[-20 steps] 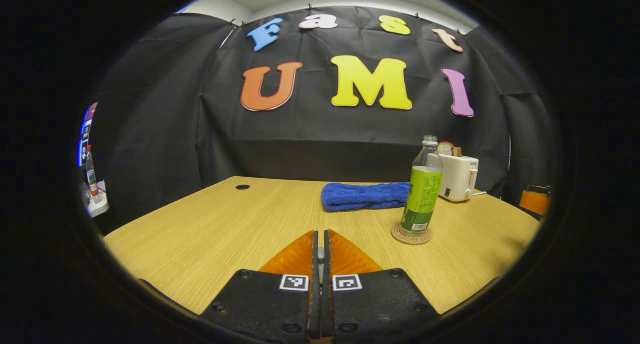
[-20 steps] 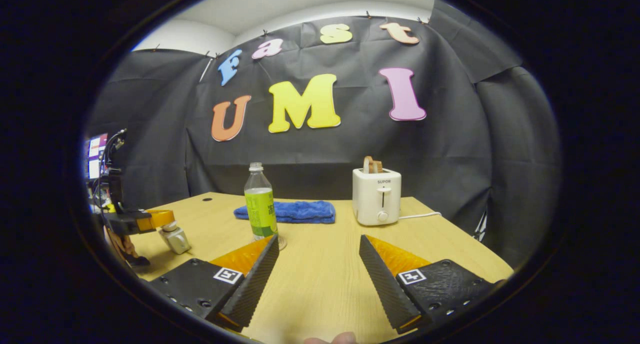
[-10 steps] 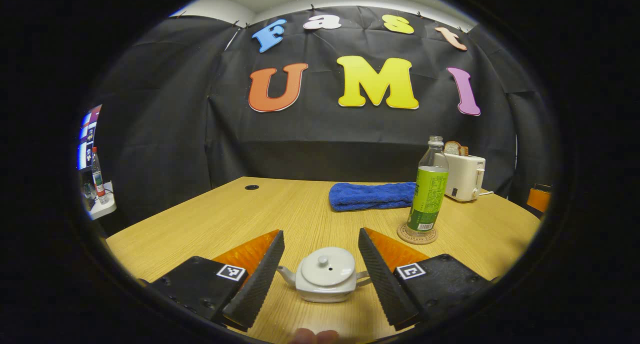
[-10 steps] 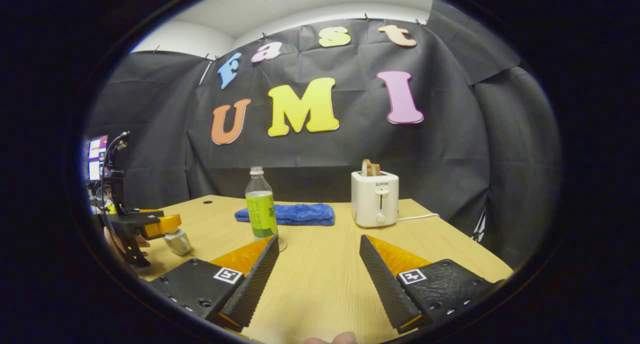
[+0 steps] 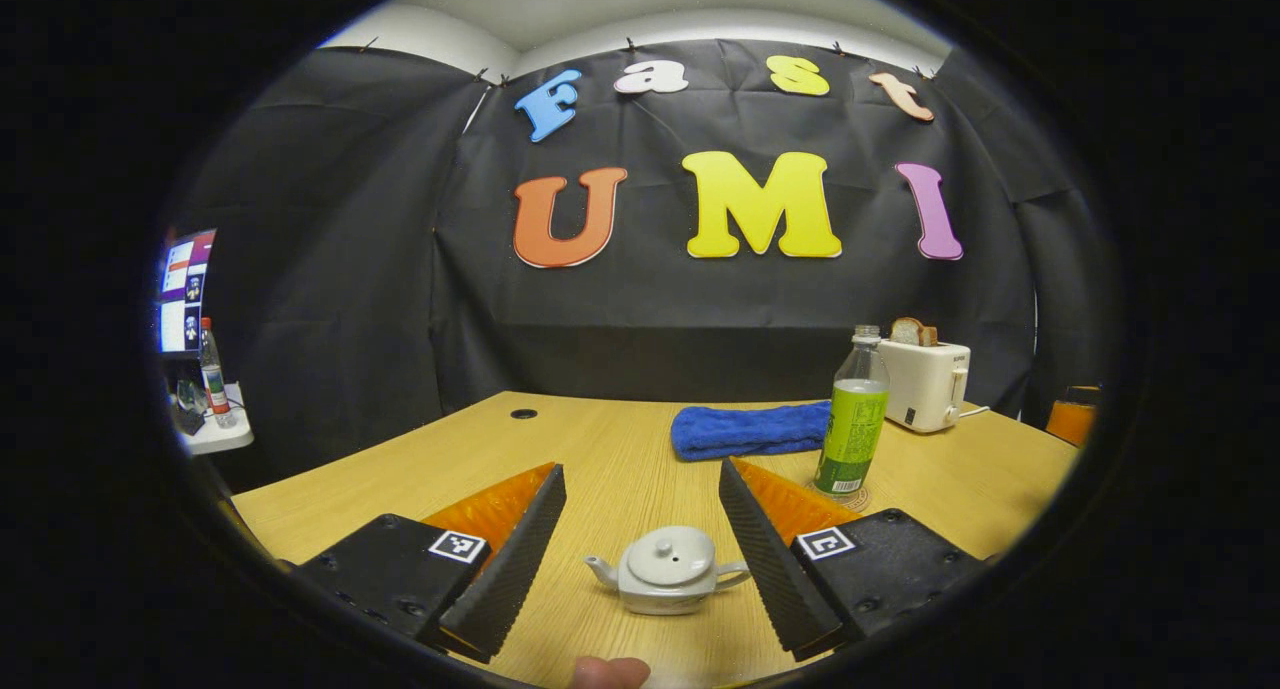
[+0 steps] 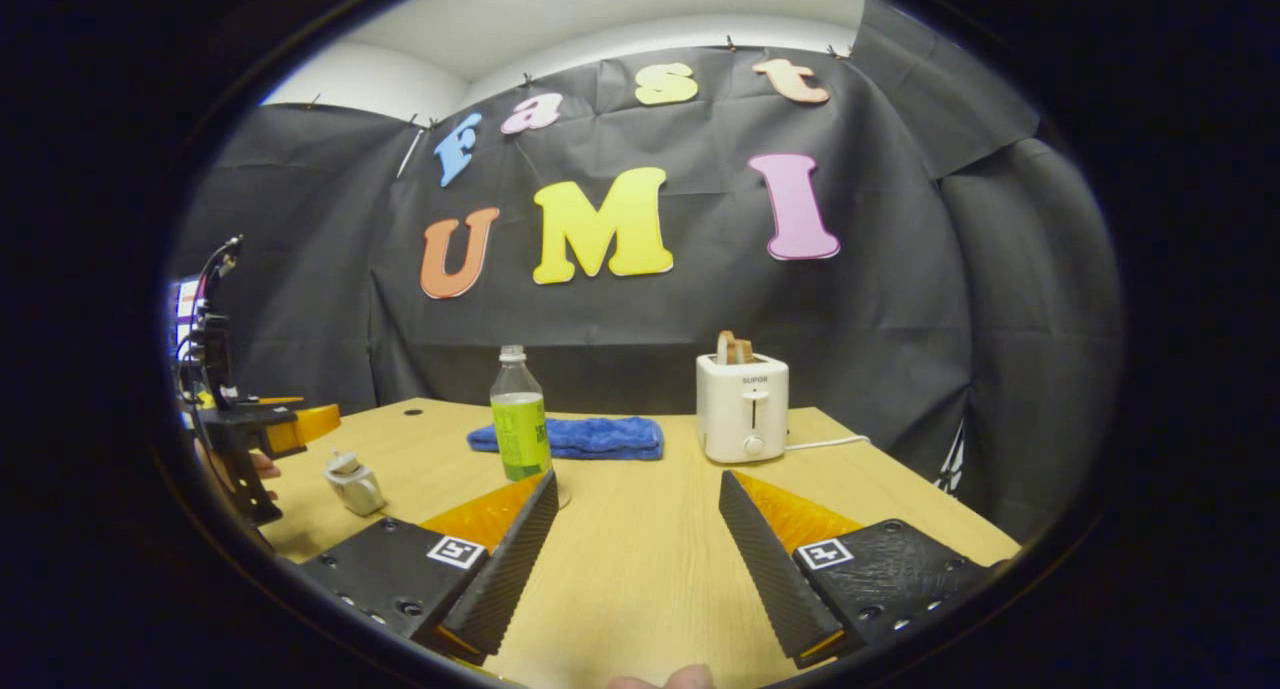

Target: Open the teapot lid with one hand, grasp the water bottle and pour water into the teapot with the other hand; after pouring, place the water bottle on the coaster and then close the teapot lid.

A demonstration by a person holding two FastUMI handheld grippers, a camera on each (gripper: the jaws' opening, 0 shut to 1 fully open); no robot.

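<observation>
In the left gripper view the coaster [image 5: 856, 496] is mostly hidden behind the right finger of the left claw [image 5: 641, 557], with only a sliver showing under the water bottle [image 5: 851, 425]. A fingertip [image 5: 610, 672] is cut off at the bottom edge of the frame. In the right gripper view the coaster is almost wholly covered by the left finger of the right claw [image 6: 634, 561], and the left claw [image 6: 262, 431] sits small at the left edge of the frame, its opening hard to read from there.

The teapot [image 5: 667, 570] is small, pale and squat, lid on with a round knob, spout pointing to the frame's left and handle to the right. It stands on the tabletop [image 5: 600, 449] low in the centre of the left gripper view, between the spread fingers of the left claw, touched by neither. The right claw is likewise wide apart, holding nothing, over bare wood.

The bottle stands upright, clear with a green label, right of centre in the left gripper view, just in front of a blue towel [image 5: 748, 431] and a white toaster [image 5: 926, 384]
</observation>
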